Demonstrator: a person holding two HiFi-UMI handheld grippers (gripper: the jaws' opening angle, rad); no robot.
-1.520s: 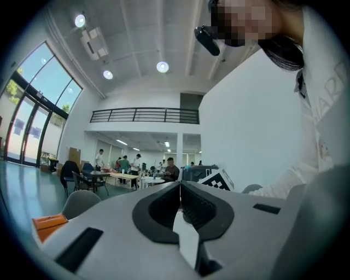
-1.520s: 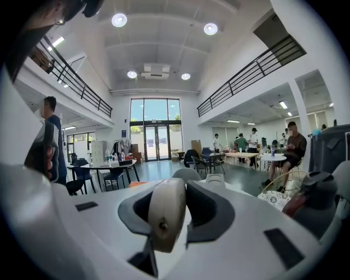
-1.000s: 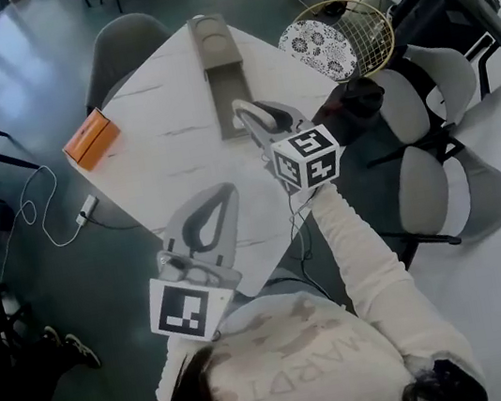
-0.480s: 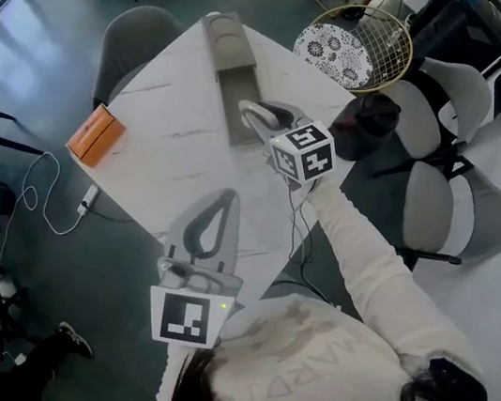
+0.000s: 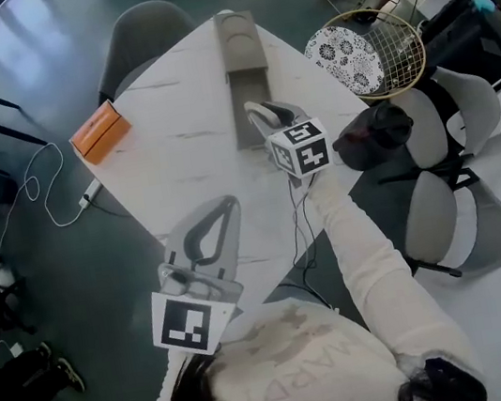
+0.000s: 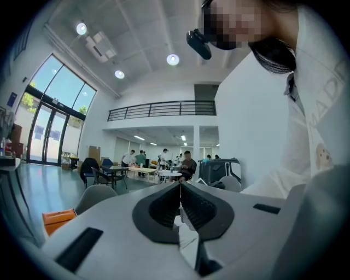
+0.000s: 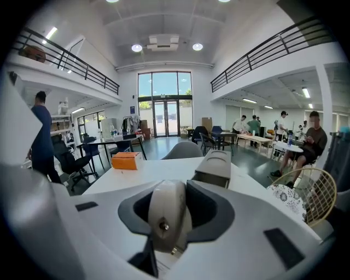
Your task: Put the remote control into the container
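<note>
My right gripper (image 5: 259, 110) is shut on the pale grey remote control (image 7: 168, 213), held end-on between the jaws in the right gripper view. It hovers over the white table (image 5: 176, 150), beside the near, open end of the long grey container (image 5: 248, 100). That container (image 7: 214, 165) lies just ahead of the jaws, its far half covered by a lid. My left gripper (image 5: 217, 208) sits near the table's front edge, shut with nothing in it; its closed fingertips (image 6: 180, 188) meet in the left gripper view.
An orange box (image 5: 99, 132) lies at the table's left corner, also orange box (image 7: 126, 160). A wire basket (image 5: 371, 41) with a patterned plate stands right of the table. Grey chairs surround it, one holding a black bag (image 5: 373, 136). A white cable (image 5: 40, 192) trails on the floor.
The head view has shifted a little. My right gripper, still holding the remote, has edged closer to the container's open end. The left gripper has barely moved.
</note>
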